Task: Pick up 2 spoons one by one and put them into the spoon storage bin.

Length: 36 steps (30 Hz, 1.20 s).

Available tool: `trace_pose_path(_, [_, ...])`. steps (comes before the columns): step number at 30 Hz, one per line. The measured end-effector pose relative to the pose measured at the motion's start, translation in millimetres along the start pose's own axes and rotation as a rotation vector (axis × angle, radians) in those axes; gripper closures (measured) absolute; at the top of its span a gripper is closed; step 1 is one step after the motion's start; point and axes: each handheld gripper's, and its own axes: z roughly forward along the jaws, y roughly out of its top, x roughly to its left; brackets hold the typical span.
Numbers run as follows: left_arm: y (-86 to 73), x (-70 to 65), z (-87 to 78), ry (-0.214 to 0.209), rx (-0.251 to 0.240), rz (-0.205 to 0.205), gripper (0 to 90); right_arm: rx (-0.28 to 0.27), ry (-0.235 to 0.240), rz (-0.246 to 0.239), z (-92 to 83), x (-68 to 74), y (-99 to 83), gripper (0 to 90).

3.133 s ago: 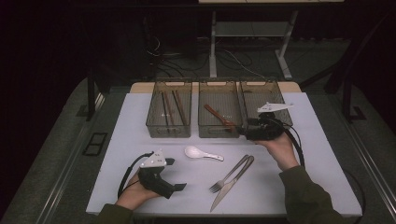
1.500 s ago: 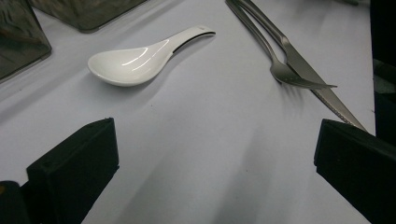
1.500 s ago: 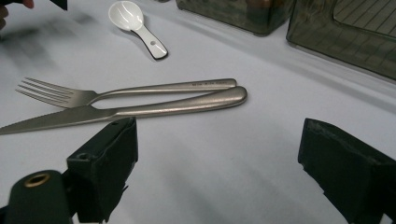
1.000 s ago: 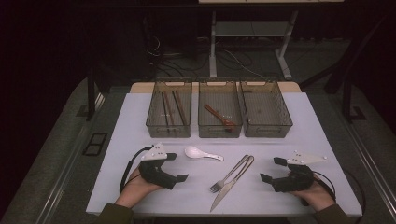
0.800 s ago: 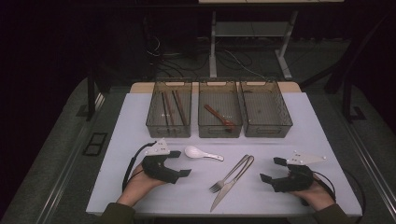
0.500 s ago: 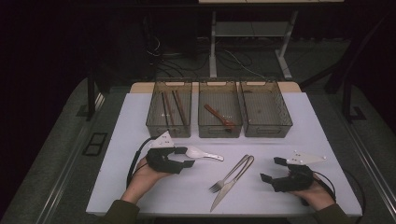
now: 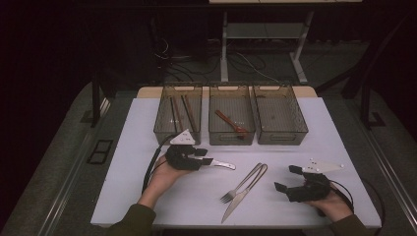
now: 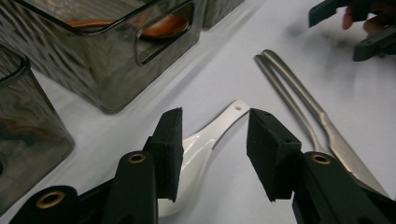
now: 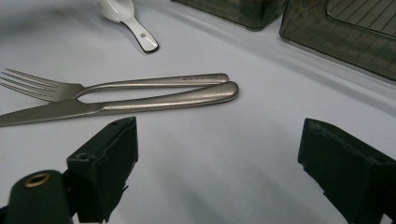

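One white spoon (image 8: 201, 144) is the piece in hand, lying flat on the table (image 7: 137, 128) just in front of the three bins, its bowl toward the person's left and its handle pointing toward the fork and knife. The left tool (image 8: 212, 149) stands part open with its two pads on either side of the spoon where bowl meets handle, not yet gripping it; I cannot tell whether either pad touches the glaze. To do this well, I judge the tool should settle low so the pads meet the narrow neck squarely, close slowly because glazed ceramic is slippery, and lift straight up before carrying it toward a bin. A grip too far out on the handle would likely let the heavy bowl swing down. The right tool (image 9: 215, 172) rests wide open and empty near the table's right front, well apart from the spoon. Counting what lies here: three smoked clear bins in a row, the left bin (image 7: 178, 114) holding what look like chopsticks, too dim to number, the middle bin (image 7: 231, 115) holding one reddish-brown spoon (image 7: 231, 123), the right bin (image 7: 279, 115) seemingly empty. On the open table there is one fork (image 9: 116, 85) and one knife (image 9: 121, 105), side by side and touching at the handle ends.
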Motion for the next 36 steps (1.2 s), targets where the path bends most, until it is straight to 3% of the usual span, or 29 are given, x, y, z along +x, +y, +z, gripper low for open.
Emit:
trace_pose_path(5, [1.5, 6.3, 9.4, 0.041, 0.047, 0.011, 52.7, 0.002, 0.000, -0.002, 0.3, 0.3, -0.1, 12.3])
trace_pose_path(10, [-0.5, 15.1, 11.3, 0.075, 0.053, -0.015, 51.2, 0.006, -0.001, -0.001, 0.9, 0.8, 0.1, 12.3])
trace_pose_path(25, [-11.2, 27.5, 10.0, 0.085, 0.109, -0.052, 47.8, 0.008, -0.006, -0.011, 1.6, 1.3, 0.3, 12.3])
trace_pose_path(36, [-14.0, 26.7, 14.8, 0.076, 0.162, -0.036, 46.4, 0.007, -0.014, -0.015, 1.2, 0.9, 0.6, 12.4])
